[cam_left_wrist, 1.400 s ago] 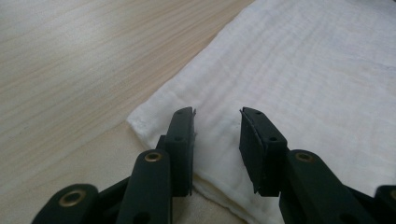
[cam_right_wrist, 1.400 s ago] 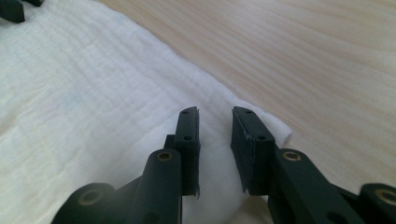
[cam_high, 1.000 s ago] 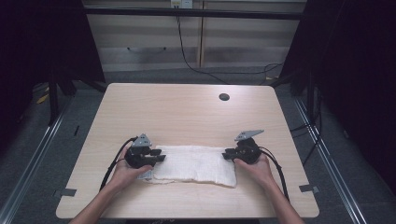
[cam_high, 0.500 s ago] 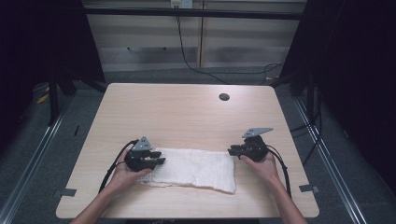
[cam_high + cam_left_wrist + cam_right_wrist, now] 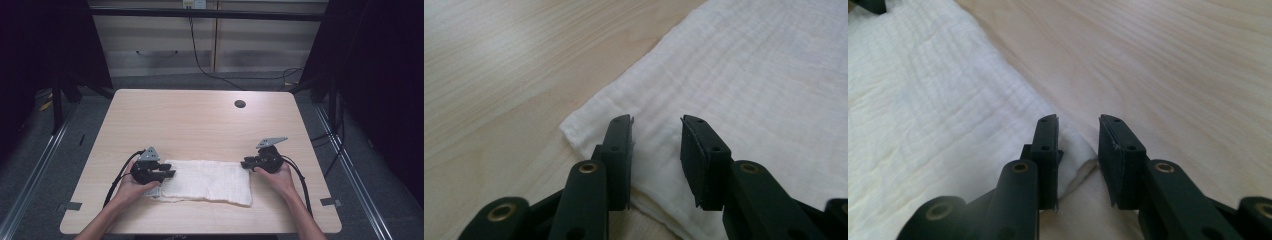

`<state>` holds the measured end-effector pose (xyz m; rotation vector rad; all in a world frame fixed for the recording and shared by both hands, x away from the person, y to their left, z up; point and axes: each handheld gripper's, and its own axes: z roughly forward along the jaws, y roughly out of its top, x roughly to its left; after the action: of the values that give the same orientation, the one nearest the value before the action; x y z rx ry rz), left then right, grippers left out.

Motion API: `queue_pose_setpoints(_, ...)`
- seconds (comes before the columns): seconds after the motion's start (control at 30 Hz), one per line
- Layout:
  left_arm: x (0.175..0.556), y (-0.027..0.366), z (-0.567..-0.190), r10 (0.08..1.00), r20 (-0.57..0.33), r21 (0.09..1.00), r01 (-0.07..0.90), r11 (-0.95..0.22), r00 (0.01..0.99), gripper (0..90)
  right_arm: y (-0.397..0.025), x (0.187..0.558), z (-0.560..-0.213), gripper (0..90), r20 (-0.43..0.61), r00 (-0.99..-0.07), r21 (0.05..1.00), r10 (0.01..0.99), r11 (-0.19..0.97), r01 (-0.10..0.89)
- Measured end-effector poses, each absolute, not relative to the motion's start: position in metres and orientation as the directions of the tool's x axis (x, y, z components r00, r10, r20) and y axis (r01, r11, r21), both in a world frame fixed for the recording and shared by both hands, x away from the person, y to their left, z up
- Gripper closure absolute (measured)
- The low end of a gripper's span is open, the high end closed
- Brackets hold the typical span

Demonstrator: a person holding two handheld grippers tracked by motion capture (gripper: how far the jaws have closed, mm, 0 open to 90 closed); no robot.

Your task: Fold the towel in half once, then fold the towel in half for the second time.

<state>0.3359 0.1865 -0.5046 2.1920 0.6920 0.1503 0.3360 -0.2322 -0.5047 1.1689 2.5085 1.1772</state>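
At opposite ends of the white cloth [image 5: 207, 181], left gripper [image 5: 167, 174], right gripper [image 5: 245, 163], jaws apart, hands low.

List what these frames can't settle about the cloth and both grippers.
- High view: left gripper and hand cover the white cloth's left end.
- Left gripper view: cloth cut off by the frame's edges; jaws hide the near hem.
- Right gripper view: right gripper open at the cloth corner; contact underneath hidden.
- High view: table hole too small to identify.
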Motion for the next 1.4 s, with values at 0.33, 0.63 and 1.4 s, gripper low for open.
queue_pose_setpoints(0.33,0.356,0.2,-0.497,0.591,-0.192,0.787,0.483,-0.384,0.784,55.9,-0.23,0.338,-0.506,86.8,0.209,-0.691,0.696,0.692,0.392,0.602)
queue_pose_setpoints(0.63,0.372,0.208,-0.503,0.628,-0.178,0.761,0.511,-0.4,0.758,48.4,-0.23,0.338,-0.506,86.9,0.206,-0.688,0.697,0.695,0.389,0.602)
queue_pose_setpoints(1.4,0.365,0.192,-0.501,0.562,-0.174,0.741,0.484,-0.466,0.808,85.3,-0.234,0.338,-0.491,87.5,0.225,-0.678,0.757,0.7,0.312,0.574)
